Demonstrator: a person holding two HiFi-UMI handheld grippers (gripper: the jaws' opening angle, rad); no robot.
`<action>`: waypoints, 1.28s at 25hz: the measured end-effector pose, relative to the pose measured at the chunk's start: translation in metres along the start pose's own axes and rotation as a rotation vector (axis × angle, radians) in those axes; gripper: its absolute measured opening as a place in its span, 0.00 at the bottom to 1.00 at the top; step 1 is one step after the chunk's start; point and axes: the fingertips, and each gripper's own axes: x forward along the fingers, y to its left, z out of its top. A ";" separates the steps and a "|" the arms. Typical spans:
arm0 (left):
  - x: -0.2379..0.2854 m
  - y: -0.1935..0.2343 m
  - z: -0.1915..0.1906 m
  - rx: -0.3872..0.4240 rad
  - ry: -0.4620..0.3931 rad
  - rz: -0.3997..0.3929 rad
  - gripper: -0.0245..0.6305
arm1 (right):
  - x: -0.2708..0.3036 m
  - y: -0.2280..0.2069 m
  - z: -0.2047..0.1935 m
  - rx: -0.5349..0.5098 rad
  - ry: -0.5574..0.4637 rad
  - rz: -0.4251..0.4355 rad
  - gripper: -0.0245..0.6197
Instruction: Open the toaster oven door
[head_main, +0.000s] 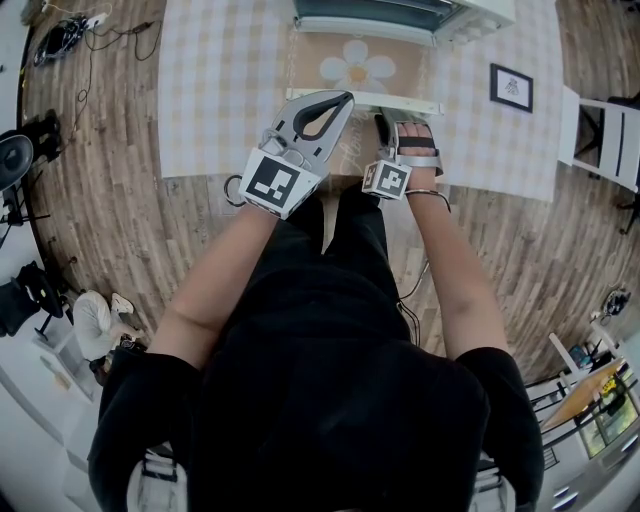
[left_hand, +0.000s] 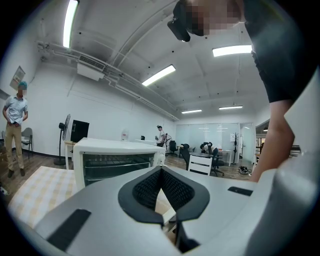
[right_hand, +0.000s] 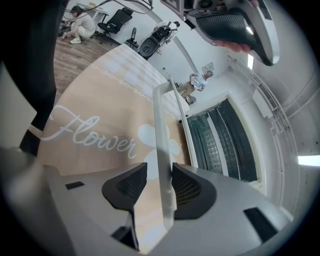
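Note:
The white toaster oven (head_main: 400, 15) stands at the table's far edge, and its glass door (head_main: 360, 65) lies folded down flat toward me, the flower mat showing through it. Along the door's near edge runs the white handle bar (head_main: 360, 100). My right gripper (head_main: 398, 120) is at that bar: in the right gripper view the handle (right_hand: 161, 130) passes between the dark pads (right_hand: 127, 185) with a gap on the left side, so this gripper (right_hand: 160, 175) is open. My left gripper (head_main: 345, 98) hovers just left of it, shut on nothing, its tips (left_hand: 160, 172) meeting in front of the oven (left_hand: 115, 160).
A checked tablecloth (head_main: 220, 80) covers the table. A small framed picture (head_main: 511, 87) stands at the right of the cloth, with a white chair (head_main: 610, 130) beyond it. A fan (head_main: 12, 160) and cables sit on the wood floor at the left. A person (left_hand: 15, 125) stands in the room.

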 end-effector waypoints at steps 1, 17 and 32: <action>-0.001 0.000 -0.001 -0.013 0.014 0.002 0.06 | 0.000 0.002 -0.001 0.000 0.001 0.003 0.28; -0.003 0.004 0.005 -0.017 0.018 -0.004 0.06 | -0.010 0.010 0.000 0.020 0.001 0.042 0.28; -0.009 0.021 0.028 0.054 -0.015 0.024 0.06 | -0.064 -0.089 0.042 0.425 -0.163 0.051 0.15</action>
